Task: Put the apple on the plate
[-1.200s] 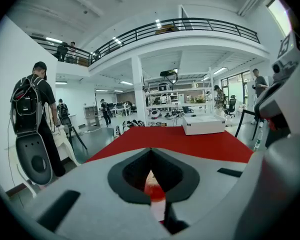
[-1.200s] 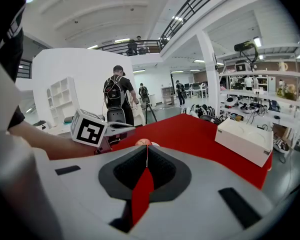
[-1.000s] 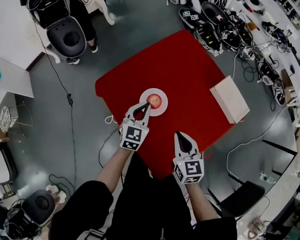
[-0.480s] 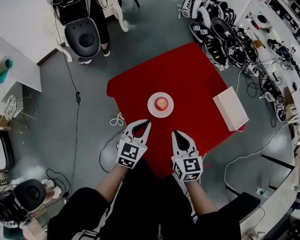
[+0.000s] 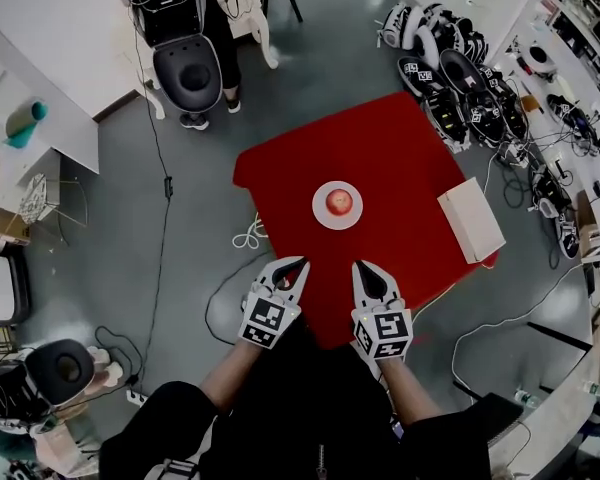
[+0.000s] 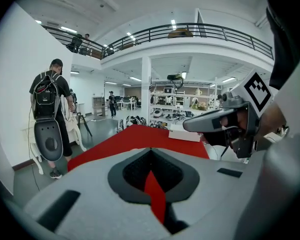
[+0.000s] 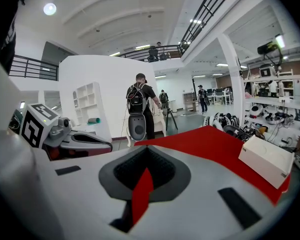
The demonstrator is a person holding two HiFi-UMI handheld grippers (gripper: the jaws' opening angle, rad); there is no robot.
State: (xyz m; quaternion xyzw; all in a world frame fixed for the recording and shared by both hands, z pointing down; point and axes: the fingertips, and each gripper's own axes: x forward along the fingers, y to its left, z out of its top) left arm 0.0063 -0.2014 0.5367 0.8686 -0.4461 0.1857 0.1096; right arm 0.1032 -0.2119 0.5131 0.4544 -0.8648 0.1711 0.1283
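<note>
The red apple (image 5: 338, 202) rests on the small white plate (image 5: 320, 215) in the middle of the red table (image 5: 400, 158). Both grippers hover over the table's near edge, well short of the plate. My left gripper (image 5: 300, 262) is shut and holds nothing. Beside it, my right gripper (image 5: 360, 266) is also shut and holds nothing. In the left gripper view the jaws (image 6: 151, 150) are closed with only red cloth beyond them, and the right gripper (image 6: 212, 120) shows at the right. The right gripper view shows closed jaws (image 7: 148, 152). Plate and apple are hidden in both gripper views.
A white box (image 5: 471, 219) lies at the table's right edge, also seen as the white box (image 7: 266, 160). A person with a backpack rig (image 5: 185, 38) stands beyond the table's far left. Dark gear (image 5: 460, 78) lies on the floor at the far right. Cables (image 5: 248, 235) lie by the table's left corner.
My left gripper was at the plate by the apple; it has drawn back to the table's near edge, with the apple left on the plate. The right gripper shifted a little.
</note>
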